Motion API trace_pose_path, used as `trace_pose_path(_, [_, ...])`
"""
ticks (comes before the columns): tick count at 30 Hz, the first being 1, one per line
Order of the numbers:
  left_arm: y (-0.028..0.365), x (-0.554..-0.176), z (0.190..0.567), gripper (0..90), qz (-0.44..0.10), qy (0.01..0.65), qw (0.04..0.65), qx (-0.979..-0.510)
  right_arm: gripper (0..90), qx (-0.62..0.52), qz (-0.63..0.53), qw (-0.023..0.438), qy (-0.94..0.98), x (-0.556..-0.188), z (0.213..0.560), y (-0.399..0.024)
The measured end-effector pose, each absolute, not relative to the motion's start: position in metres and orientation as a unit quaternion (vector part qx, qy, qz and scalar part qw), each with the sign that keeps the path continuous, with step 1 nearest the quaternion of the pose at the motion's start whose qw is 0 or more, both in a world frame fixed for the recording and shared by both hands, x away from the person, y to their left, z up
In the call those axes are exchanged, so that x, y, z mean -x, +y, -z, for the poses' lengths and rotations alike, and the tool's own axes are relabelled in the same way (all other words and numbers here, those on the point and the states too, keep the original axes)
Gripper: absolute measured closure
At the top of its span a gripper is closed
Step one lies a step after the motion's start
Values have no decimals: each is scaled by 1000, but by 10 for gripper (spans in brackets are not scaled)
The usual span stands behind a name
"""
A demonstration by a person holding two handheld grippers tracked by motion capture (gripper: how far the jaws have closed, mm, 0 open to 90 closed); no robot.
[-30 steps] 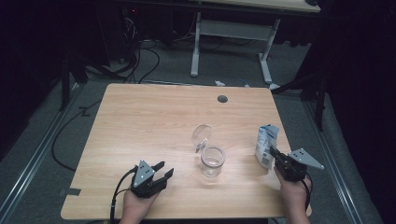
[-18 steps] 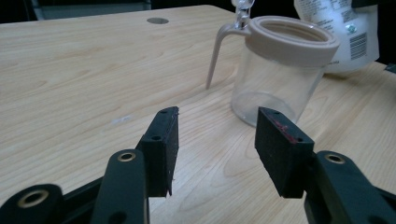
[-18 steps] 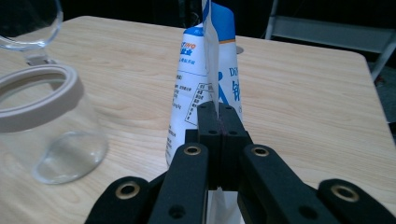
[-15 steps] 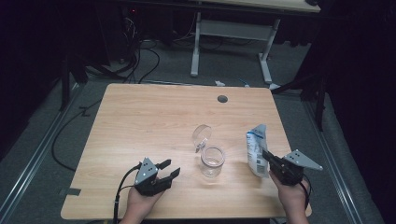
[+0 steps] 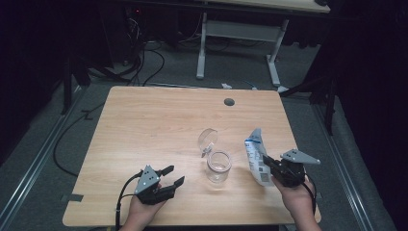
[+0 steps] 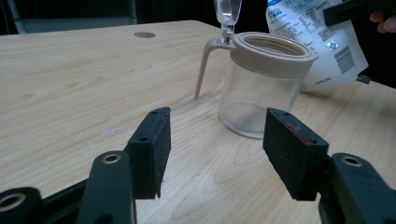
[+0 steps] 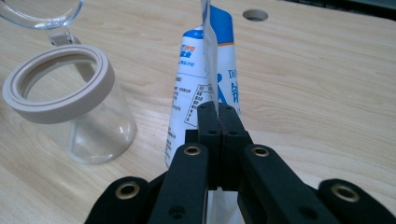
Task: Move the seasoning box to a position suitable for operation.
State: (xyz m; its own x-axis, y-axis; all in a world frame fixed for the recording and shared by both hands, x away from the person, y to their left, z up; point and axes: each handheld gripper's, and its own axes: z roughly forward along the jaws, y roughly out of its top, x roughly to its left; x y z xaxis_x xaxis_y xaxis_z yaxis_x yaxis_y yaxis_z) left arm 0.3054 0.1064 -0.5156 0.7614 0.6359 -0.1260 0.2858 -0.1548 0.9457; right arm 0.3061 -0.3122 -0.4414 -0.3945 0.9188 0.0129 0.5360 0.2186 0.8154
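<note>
The right gripper (image 5: 267,164) is clamped on the edge of a white and blue pouch (image 5: 256,156), its two black jaws pressed flat together on the pouch's thin seam in the right gripper view. The pouch (image 7: 201,88) stands up from the jaws, tilted, and appears lifted just off the wooden table (image 5: 159,125) near its right front part. Just to the left of it in the high view stands a clear glass jar (image 5: 218,166) with a beige collar and a hinged clear lid (image 5: 208,140) flipped open behind it; pouch and jar are close but apart.

The left gripper (image 5: 172,175) rests low at the table's front left, well apart from the jar and aimed toward it. Its jaws have just been opening and stand apart with nothing between them; in the left gripper view the jar (image 6: 261,79) sits beyond the fingertips, closer to the right-hand pad (image 6: 292,156), with the pouch (image 6: 317,46) behind it.
</note>
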Motion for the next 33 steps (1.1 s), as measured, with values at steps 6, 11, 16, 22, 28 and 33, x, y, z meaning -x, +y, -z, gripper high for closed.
trace_pose_path(6, [106, -304, 516, 420, -153, 308, 570, -746, 900, -491, -350, 229, 764, -311, 430, -307])
trace_pose_path(11, [105, -305, 518, 420, -150, 311, 569, -746, 900, -489, -329, 211, 780, -316, 420, -308])
trace_pose_path(16, [104, -305, 520, 420, -150, 312, 567, -748, 900, -486, -307, 196, 794, -322, 418, -309])
trace_pose_path(22, [103, -305, 520, 420, -149, 312, 565, -749, 900, -485, -279, 182, 808, -328, 417, -306])
trace_pose_path(28, [103, -305, 521, 420, -149, 312, 566, -749, 900, -479, -254, 169, 823, -333, 413, -300])
trace_pose_path(33, [104, -305, 520, 419, -151, 311, 566, -749, 900, -473, -226, 155, 837, -338, 408, -295])
